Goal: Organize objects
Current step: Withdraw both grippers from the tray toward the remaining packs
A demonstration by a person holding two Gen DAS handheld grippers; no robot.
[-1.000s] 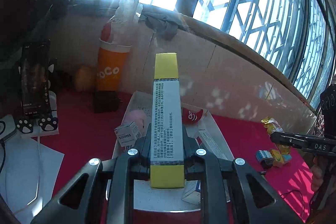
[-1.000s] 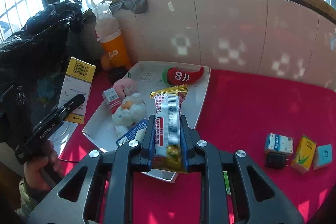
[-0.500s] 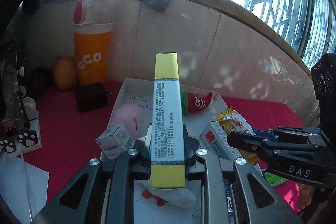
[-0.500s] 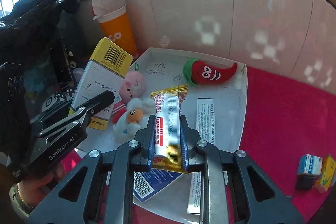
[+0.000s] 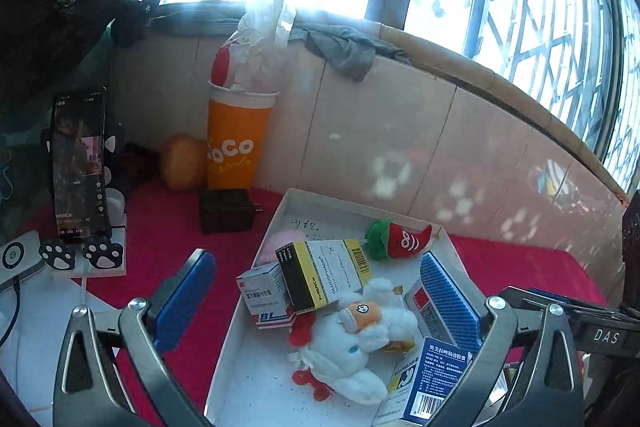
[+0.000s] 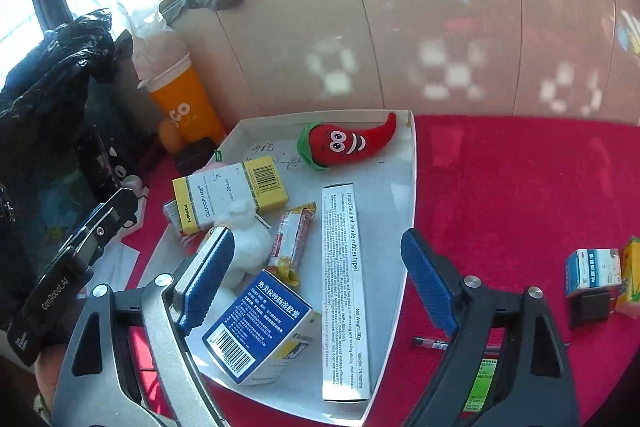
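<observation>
While both sets of jaws have just been opening and now stand wide apart with nothing pressed between their blue pads, the left gripper (image 5: pixel 316 291) and the right gripper (image 6: pixel 316 279) hover over the white tray (image 6: pixel 404 195) on the red cloth (image 6: pixel 520 187). The yellow-and-white box (image 6: pixel 230 193) lies free in the tray, propped on a smaller box (image 5: pixel 262 293) beside the white plush (image 5: pixel 352 339), and the snack bar (image 6: pixel 294 237) lies flat between that plush and the long sealant box (image 6: pixel 344 283). A red chili plush (image 6: pixel 348 143) rests at the tray's far end, a blue box (image 6: pixel 260 327) near the front.
</observation>
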